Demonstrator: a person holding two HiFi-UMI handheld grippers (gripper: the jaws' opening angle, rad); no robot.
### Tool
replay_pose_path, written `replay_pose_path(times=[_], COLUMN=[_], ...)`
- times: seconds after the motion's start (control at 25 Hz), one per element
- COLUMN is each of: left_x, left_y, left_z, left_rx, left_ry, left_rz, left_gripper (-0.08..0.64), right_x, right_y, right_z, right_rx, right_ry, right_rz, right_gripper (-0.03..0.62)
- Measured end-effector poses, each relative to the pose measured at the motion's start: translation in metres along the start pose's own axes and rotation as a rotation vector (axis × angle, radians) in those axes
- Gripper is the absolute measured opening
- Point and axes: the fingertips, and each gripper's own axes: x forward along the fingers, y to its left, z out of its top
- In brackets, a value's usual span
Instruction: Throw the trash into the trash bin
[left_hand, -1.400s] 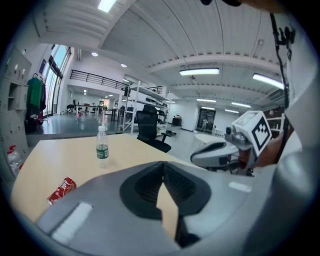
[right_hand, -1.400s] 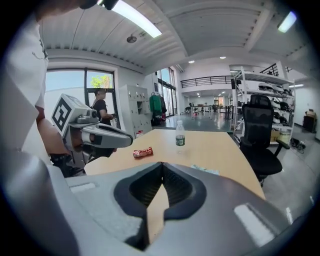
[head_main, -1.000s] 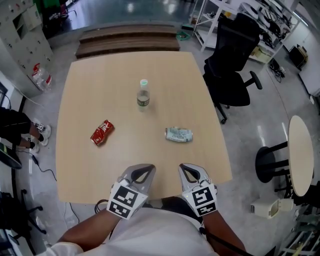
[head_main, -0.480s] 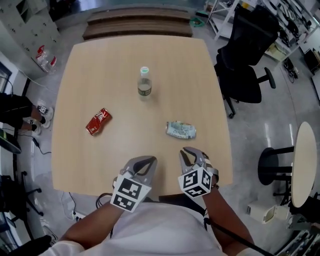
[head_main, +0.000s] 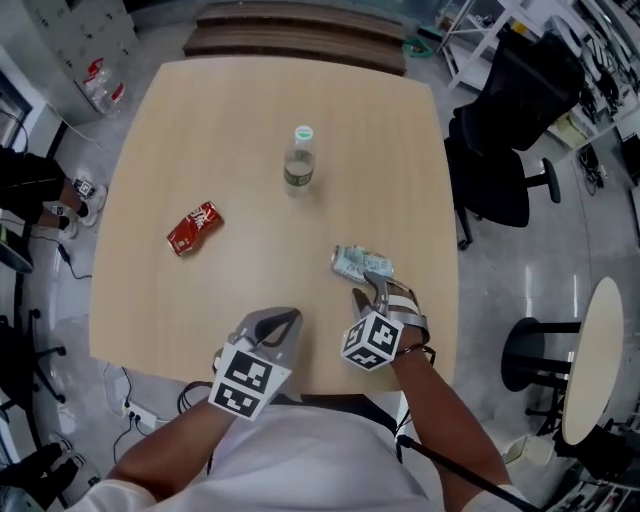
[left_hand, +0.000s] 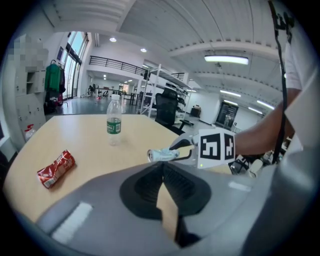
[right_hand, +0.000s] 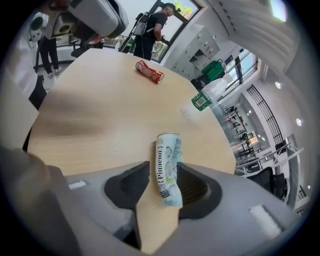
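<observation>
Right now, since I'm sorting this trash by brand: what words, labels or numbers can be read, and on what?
"Pitaemi", as best it reads: on the crushed pale aluminium can.
Too blurred to read: print on the crushed red can.
Too small to read: green label on the clear plastic bottle.

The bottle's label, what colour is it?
The label is green; the left gripper view shows it best.

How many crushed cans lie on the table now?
2. The red can lies on the left side of the table; the pale can lies near its front right edge. None seems hidden.
</observation>
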Motion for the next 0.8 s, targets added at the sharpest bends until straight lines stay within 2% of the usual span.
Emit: replay_pose_path(times=[0.4, 0.8], left_x=[0.007, 0.003], left_y=[0.012, 0.016], left_z=[-0.004, -0.014], left_rx=[-0.046, -0.082], left_ry=[0.005, 0.019], left_rz=[0.045, 0.069], left_gripper=[0.009, 0.009], right_x=[0.033, 0.051], right_y=[-0.001, 0.0], right_z=[-0.002, -0.009], right_rx=[-0.152, -0.153], right_ry=[0.055, 0.096], right_rz=[0.038, 0.105], right_gripper=[0.197, 0.203])
